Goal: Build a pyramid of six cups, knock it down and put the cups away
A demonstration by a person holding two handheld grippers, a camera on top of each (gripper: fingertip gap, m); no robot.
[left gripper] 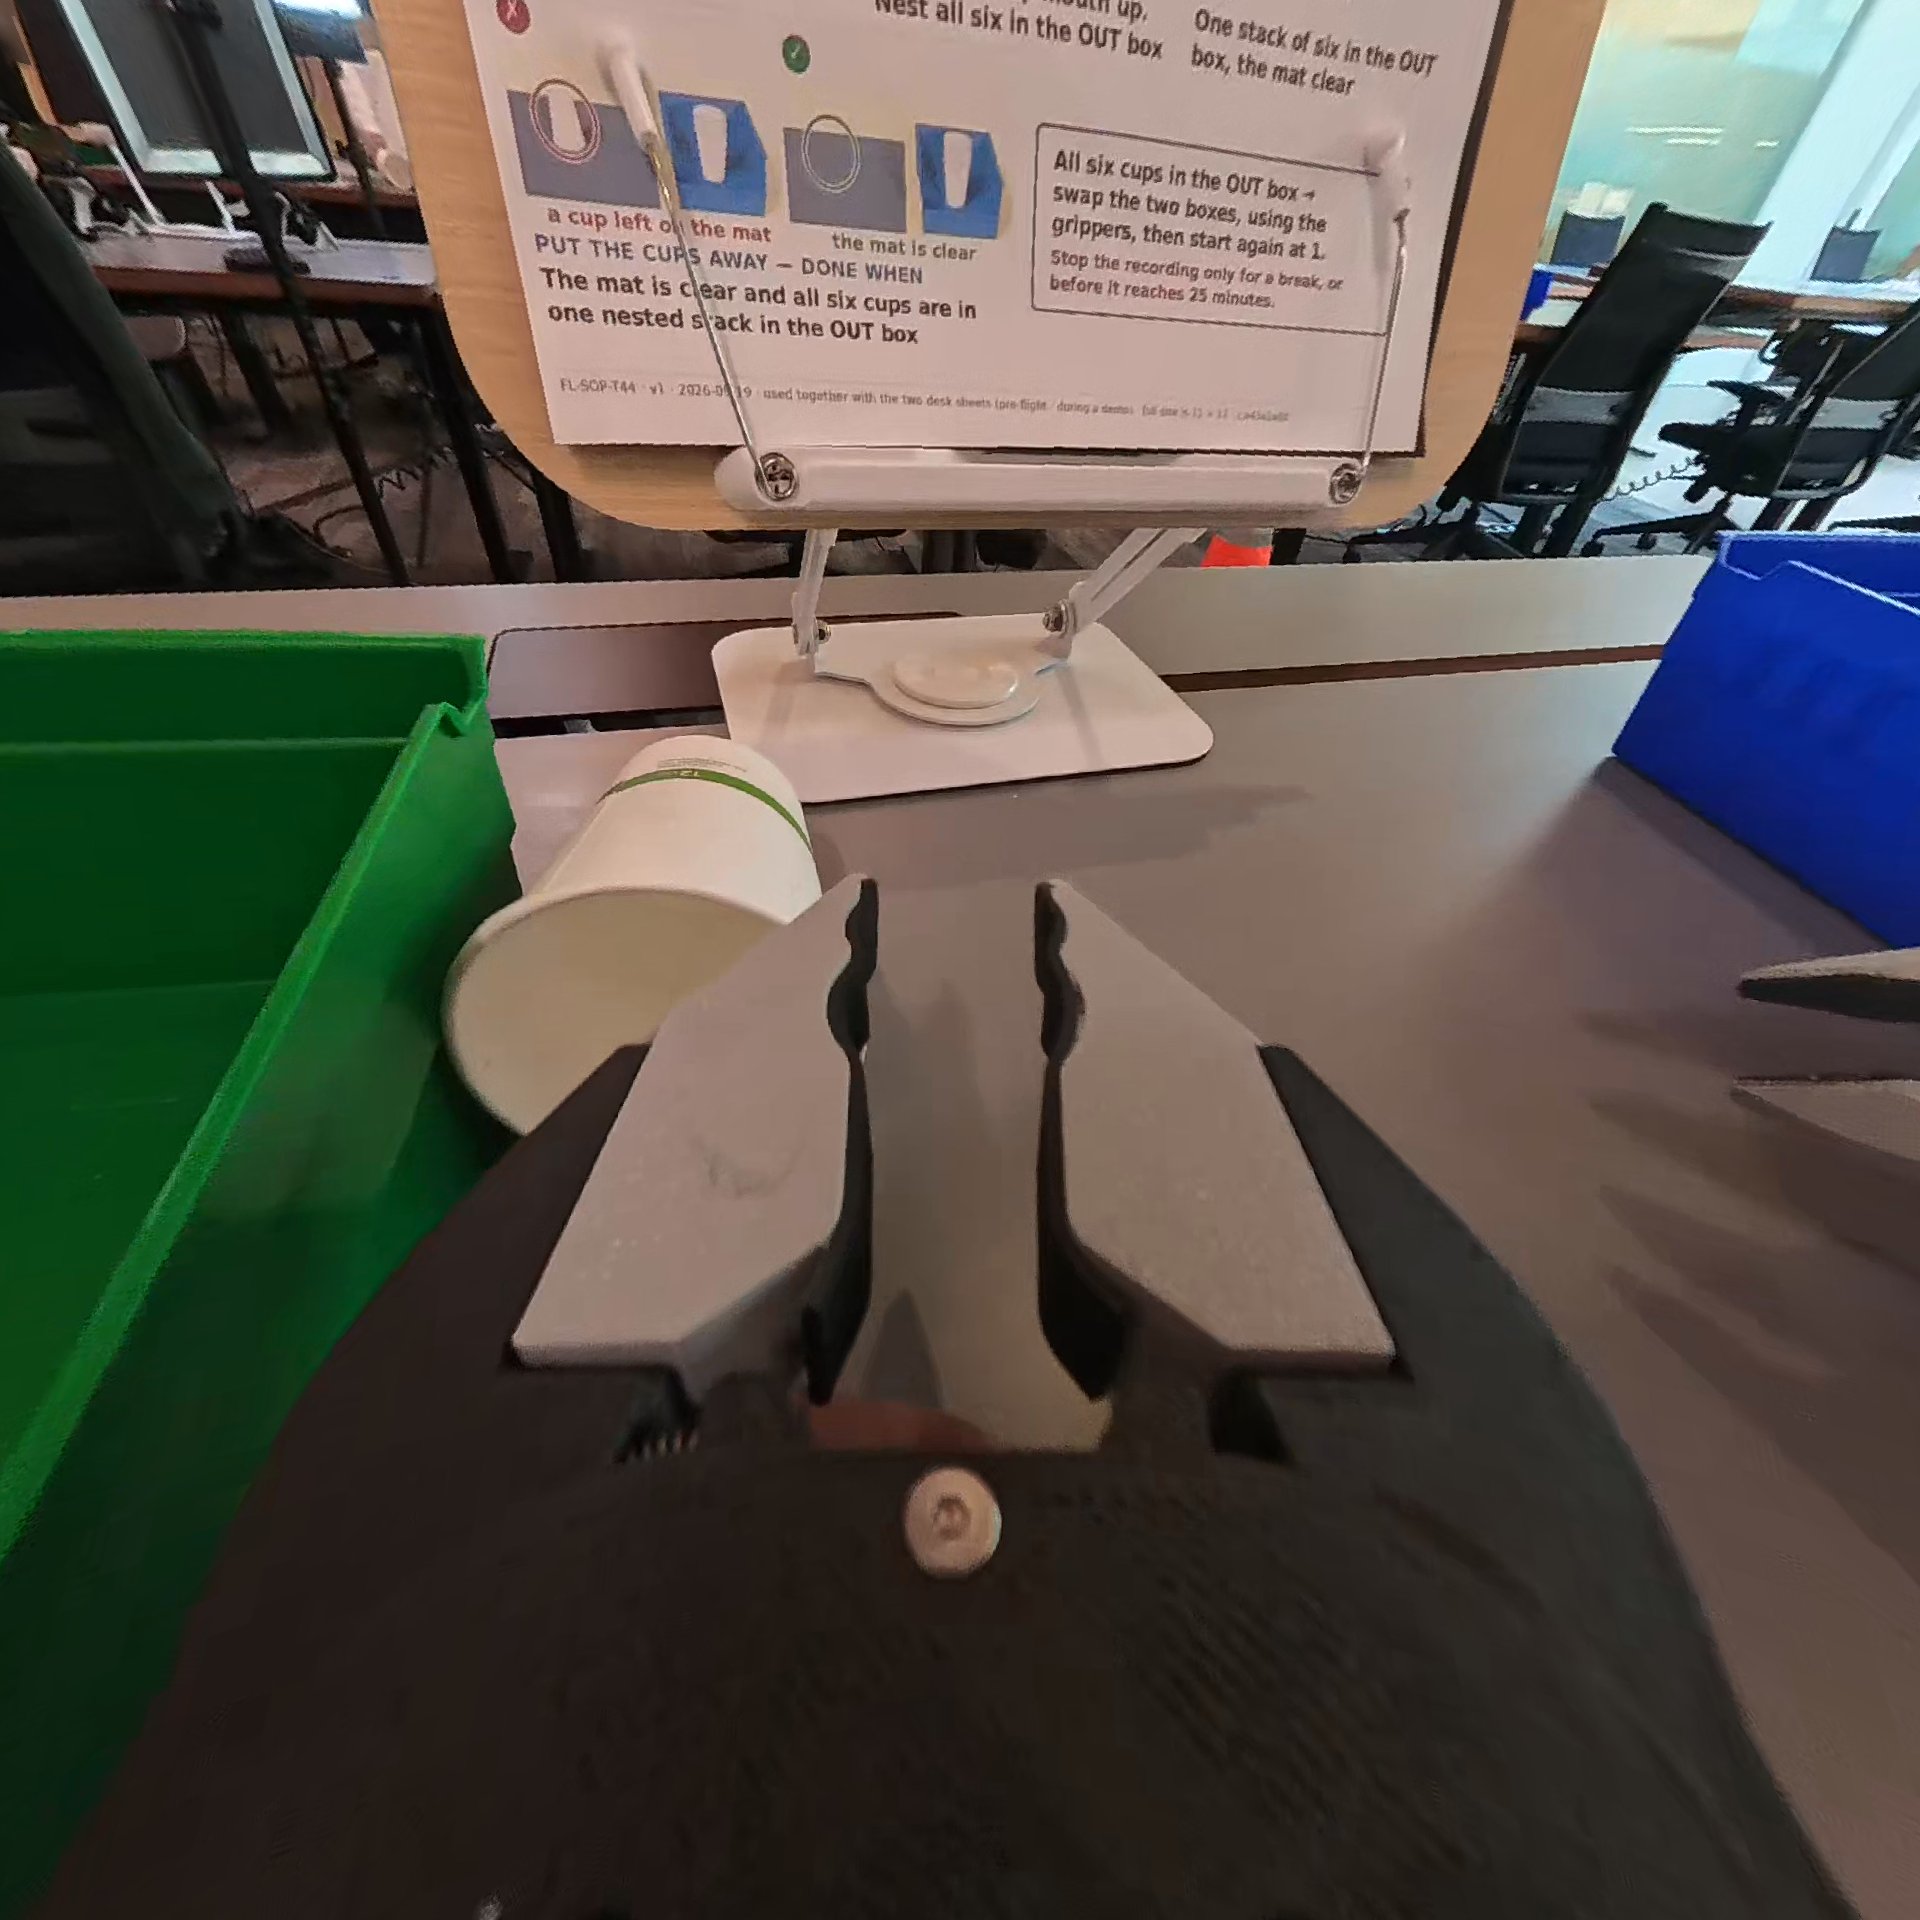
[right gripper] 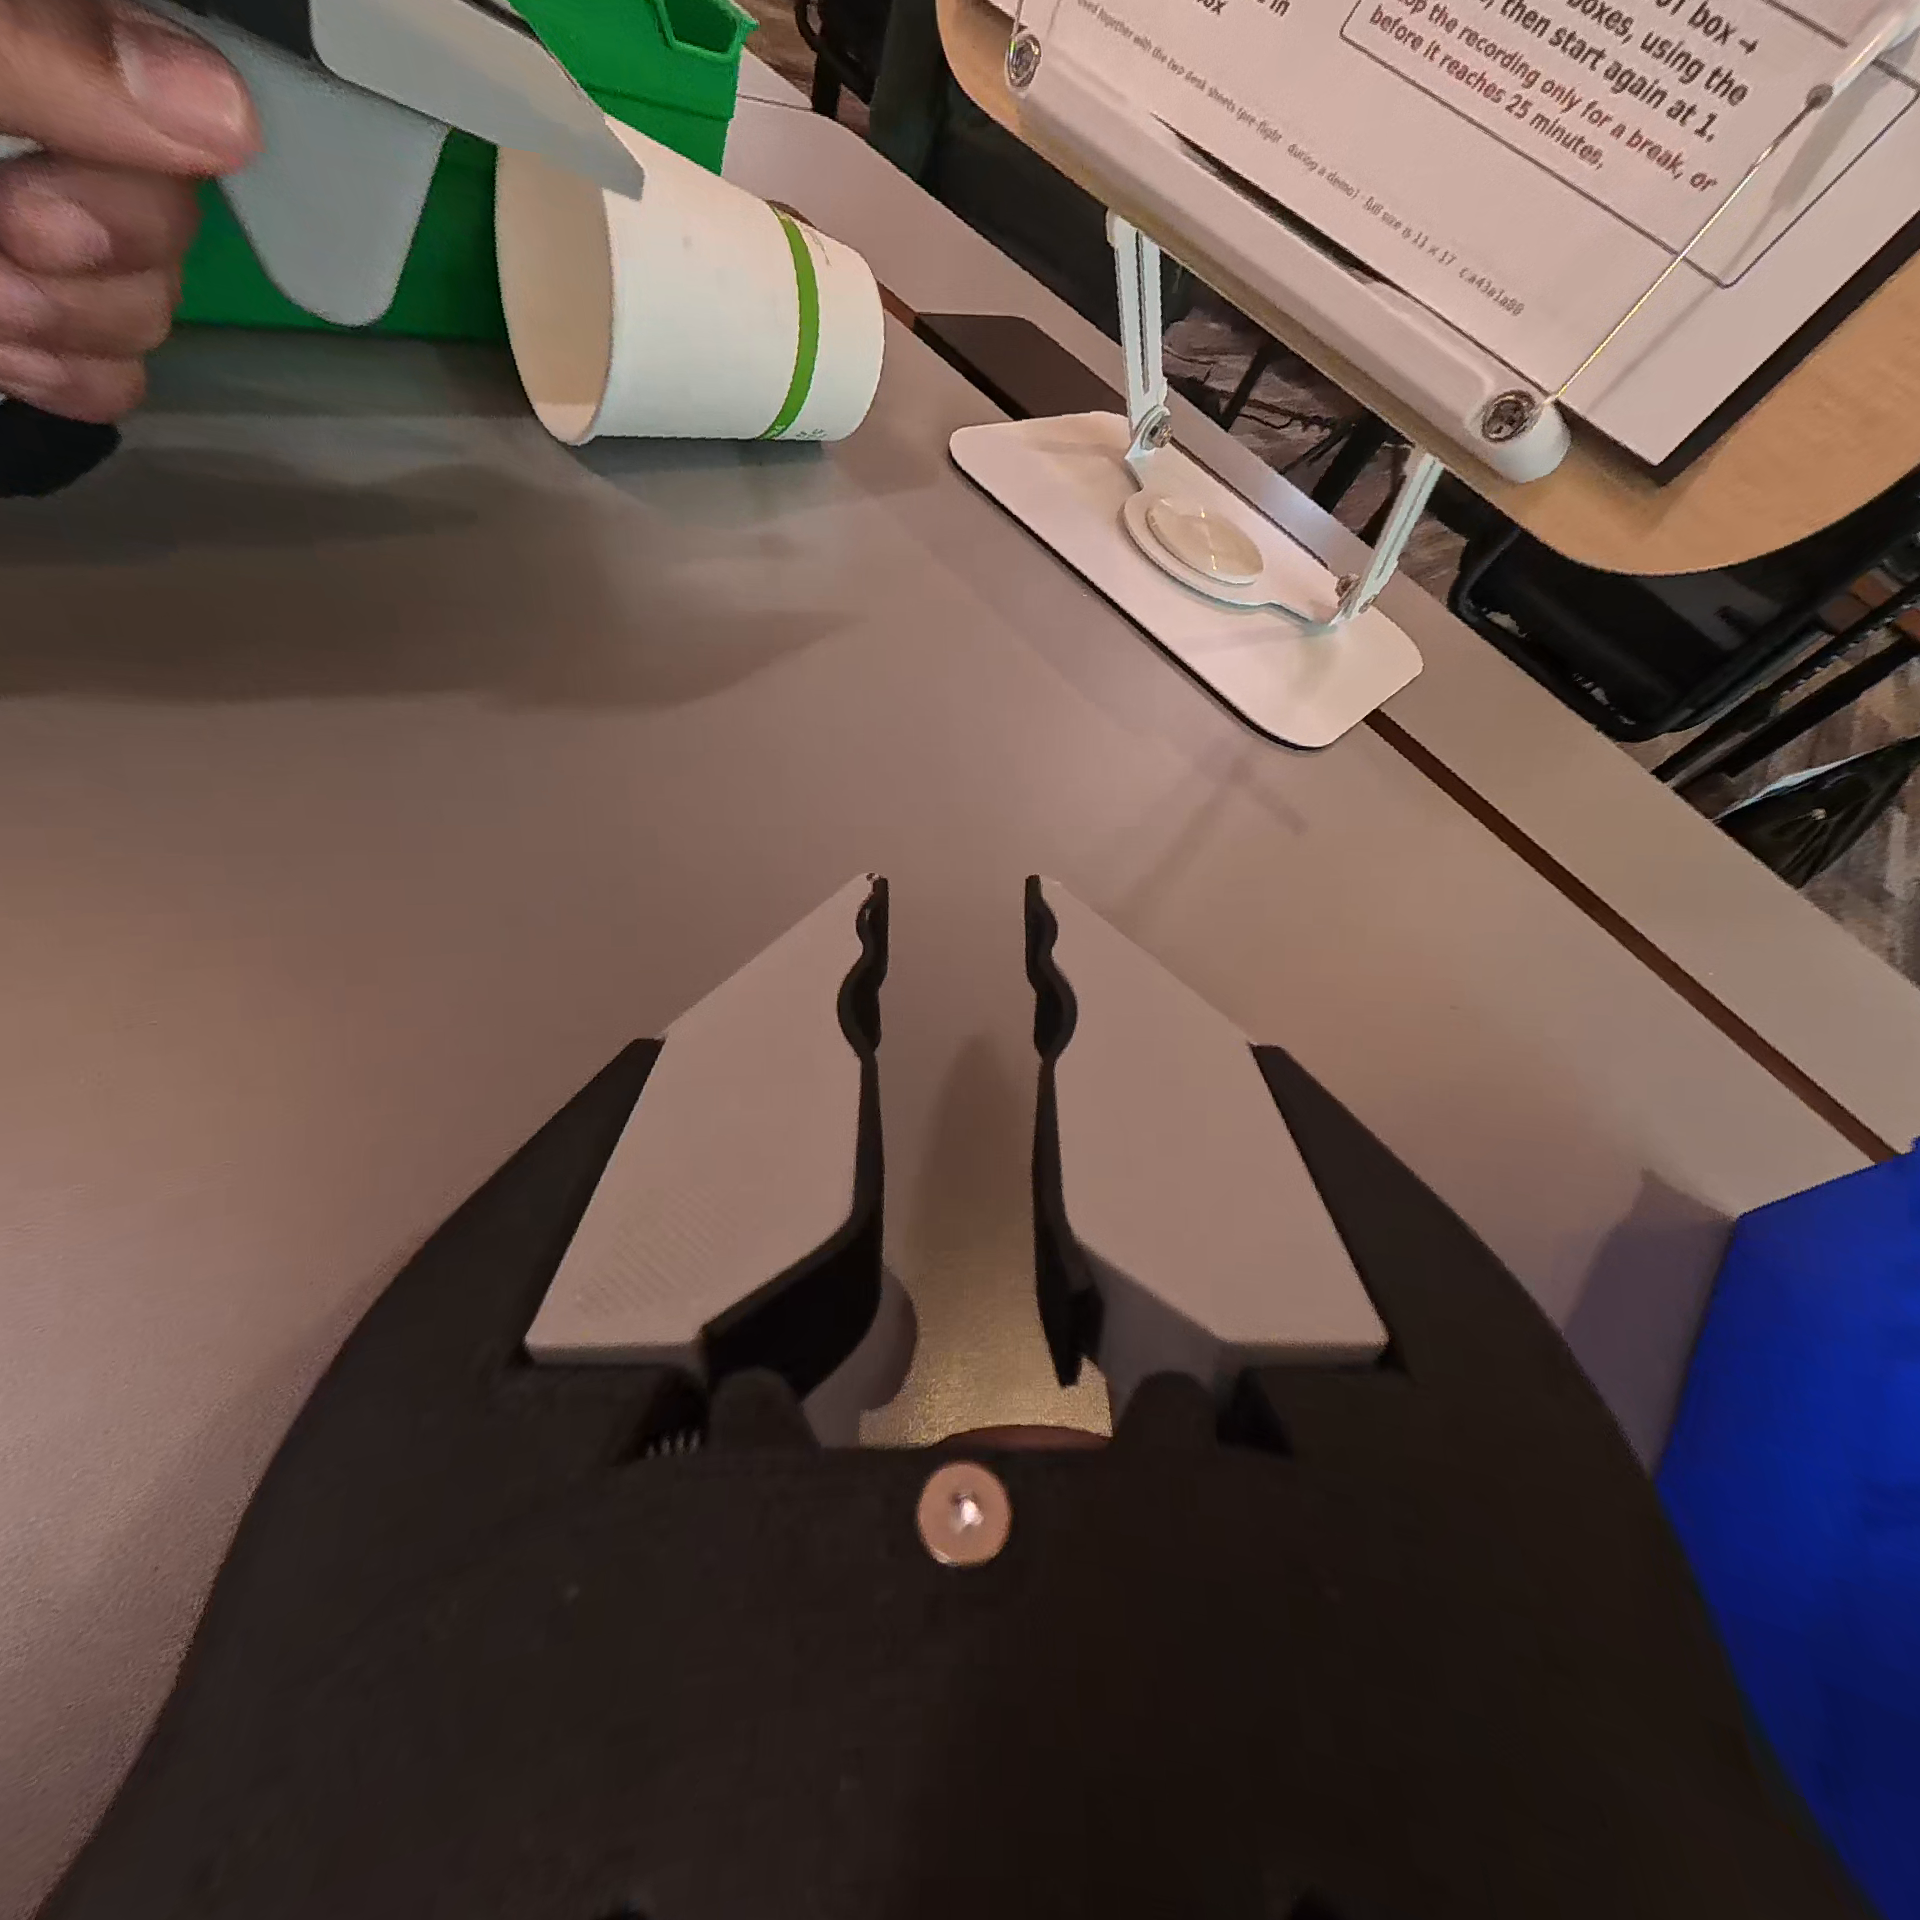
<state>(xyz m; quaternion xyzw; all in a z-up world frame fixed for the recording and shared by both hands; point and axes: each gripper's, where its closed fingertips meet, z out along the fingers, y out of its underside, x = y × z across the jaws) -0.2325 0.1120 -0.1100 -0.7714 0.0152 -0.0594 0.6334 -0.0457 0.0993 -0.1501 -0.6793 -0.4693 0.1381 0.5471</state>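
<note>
One white paper cup with a green band (left gripper: 644,914) lies on its side on the grey table (left gripper: 1351,935), mouth toward me, against the green box (left gripper: 239,935). My left gripper (left gripper: 951,894) is open and empty. The cup is just left of its left finger, outside the jaws. In the right wrist view the cup (right gripper: 707,312) lies at the top left, with the left gripper (right gripper: 494,249) and a hand over its mouth. My right gripper (right gripper: 956,888) is open and empty above bare table (right gripper: 520,831), well short of the cup. Its fingertips (left gripper: 1829,987) show at the right edge of the left wrist view.
The blue box (left gripper: 1787,748) stands on the right, and its corner (right gripper: 1808,1455) is beside my right gripper. A white stand holding an instruction sheet has its base (left gripper: 966,707) at the back, also in the right wrist view (right gripper: 1195,561). The visible part of the green box holds no cups. There is about 20 cm between the tips of the two grippers.
</note>
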